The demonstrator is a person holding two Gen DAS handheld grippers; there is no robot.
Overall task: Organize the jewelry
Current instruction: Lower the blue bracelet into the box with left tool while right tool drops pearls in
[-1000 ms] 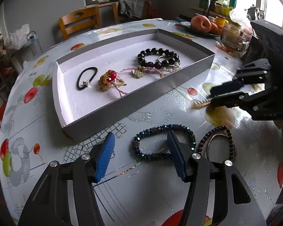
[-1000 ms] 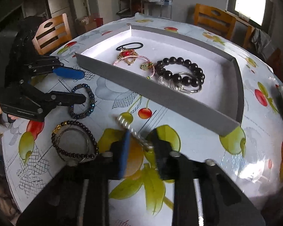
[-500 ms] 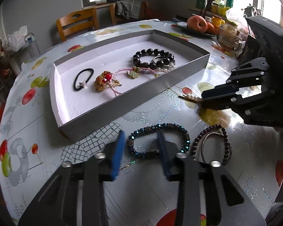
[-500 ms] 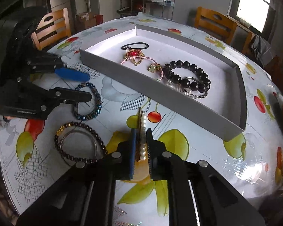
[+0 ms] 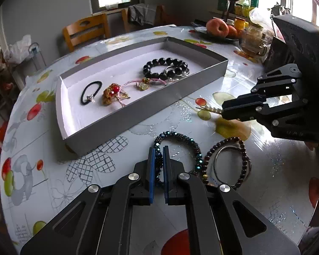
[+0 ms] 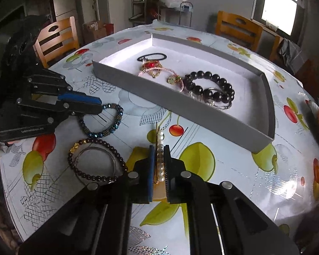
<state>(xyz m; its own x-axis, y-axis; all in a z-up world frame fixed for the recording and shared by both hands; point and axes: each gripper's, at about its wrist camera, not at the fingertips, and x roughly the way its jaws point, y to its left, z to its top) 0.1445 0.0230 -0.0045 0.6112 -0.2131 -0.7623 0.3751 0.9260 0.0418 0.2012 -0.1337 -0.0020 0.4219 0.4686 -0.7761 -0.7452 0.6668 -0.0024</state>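
Observation:
My left gripper [image 5: 158, 149] is shut on the near side of a blue beaded bracelet [image 5: 187, 143] that lies on the fruit-print tablecloth. From the right wrist view the left gripper [image 6: 100, 106] pinches that bracelet [image 6: 108, 125] at its left end. My right gripper [image 6: 158, 148] is shut on a pearl hair clip [image 6: 160, 140], which sticks out forward between the pads. The clip [image 5: 208, 108] hangs just above the cloth. A dark brown bead bracelet with a silver bangle [image 5: 227, 161] lies loose between the two grippers.
A grey tray [image 5: 138, 106] with a white floor holds a black hair tie [image 5: 91, 92], a gold and red charm [image 5: 111, 93], a pink cord bracelet [image 5: 142, 84] and a black bead bracelet [image 5: 165, 68]. Apples on a plate [image 5: 218, 28] and jars stand far right. Wooden chairs [image 5: 87, 31] ring the table.
My left jaws have closed from wide apart onto the blue bracelet. My right jaws have closed on the pearl clip, which now points forward off the cloth.

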